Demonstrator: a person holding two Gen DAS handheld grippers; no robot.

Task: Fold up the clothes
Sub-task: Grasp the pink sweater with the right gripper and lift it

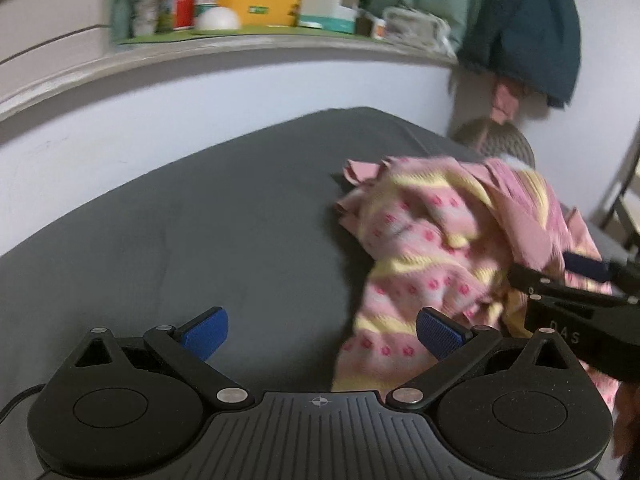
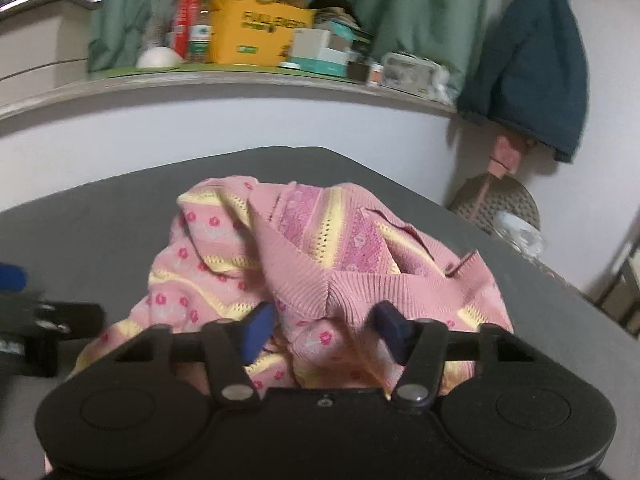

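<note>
A pink and yellow knitted sweater (image 1: 432,240) with red flower dots lies bunched on the right part of the grey bed (image 1: 200,220). My left gripper (image 1: 322,334) hovers open over bare sheet just left of the sweater, and its right pad (image 1: 440,336) sits against the sweater's lower edge. In the right wrist view the sweater (image 2: 320,248) fills the middle. My right gripper (image 2: 326,332) is shut on a thick bunch of its pink ribbed fold, with both blue pads pressed into the cloth. The right gripper's body (image 1: 580,304) shows at the right edge of the left wrist view.
A ledge (image 2: 240,80) runs along the white wall behind the bed and carries a yellow box (image 2: 256,36), bottles and small boxes in front of a green curtain. A teal jacket (image 2: 532,68) hangs at the right above a woven basket (image 2: 496,204). Bare sheet lies left of the sweater.
</note>
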